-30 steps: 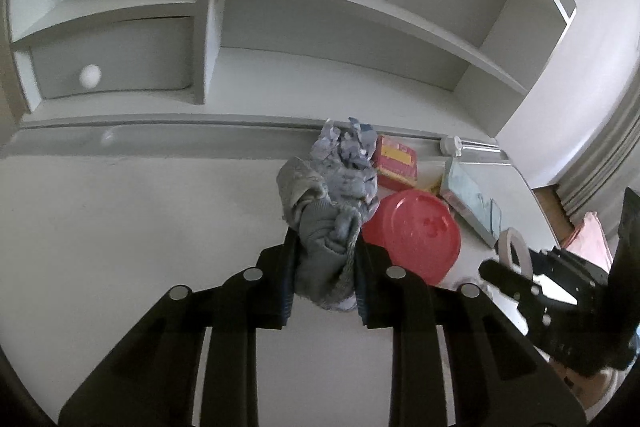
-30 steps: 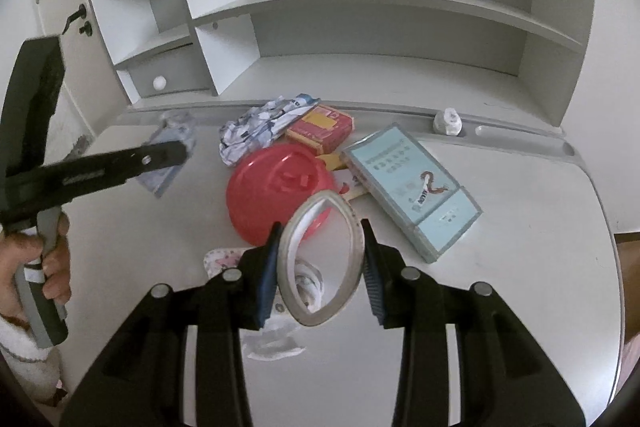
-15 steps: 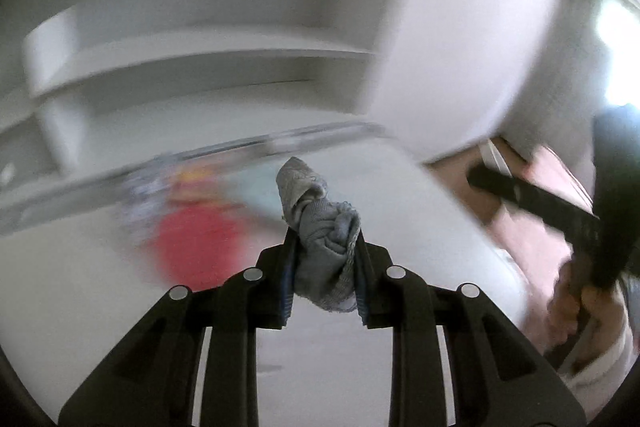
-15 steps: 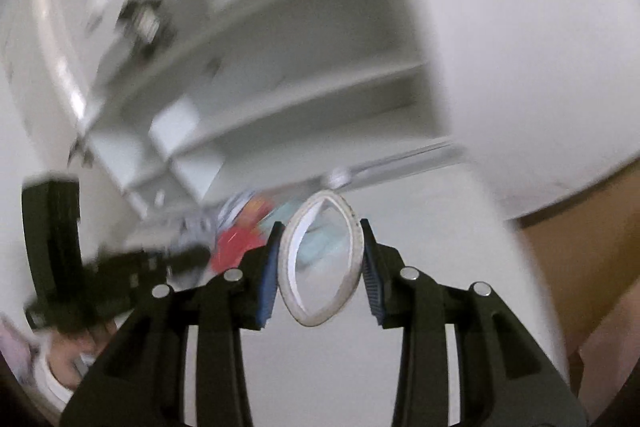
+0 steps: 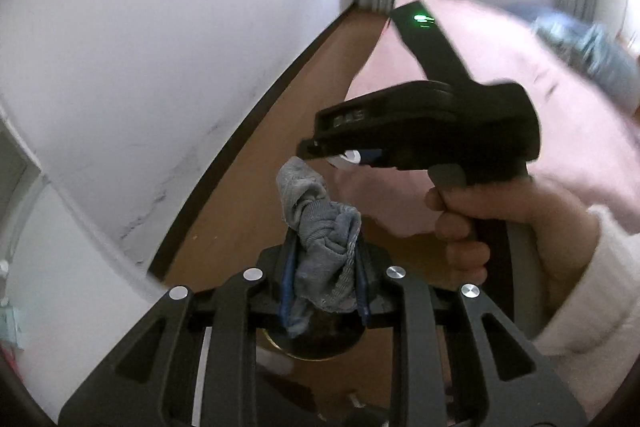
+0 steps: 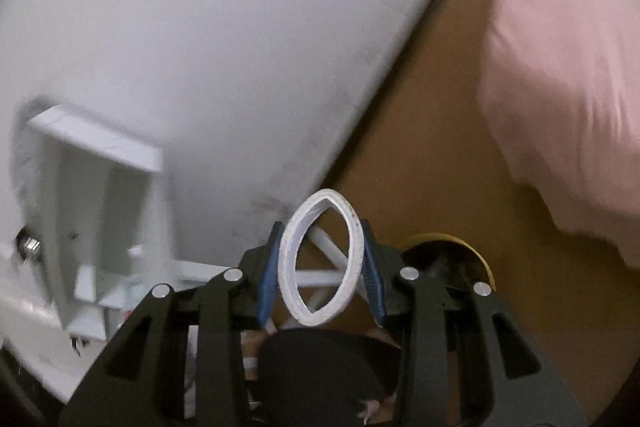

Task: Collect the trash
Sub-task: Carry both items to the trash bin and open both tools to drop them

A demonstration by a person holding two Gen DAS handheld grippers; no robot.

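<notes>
We see brown floor [image 5: 280, 163], a white wall [image 5: 160, 47] and a pink bed [image 6: 560, 67] ahead; no words show. Our left hand-held gripper [image 5: 325, 277] squeezes a gray rag [image 5: 320, 227], our right hand-held gripper [image 6: 322, 279] a white ring [image 6: 356, 247].

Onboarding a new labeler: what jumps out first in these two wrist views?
In the left wrist view, a crumpled grey cloth sits pinched in the left claw, and beside it the person's hand grips the handle of the other black device. In the right wrist view, a white ring, squashed into an oval, is clamped in the right claw, over brown floor with a pink bedspread at right.
</notes>
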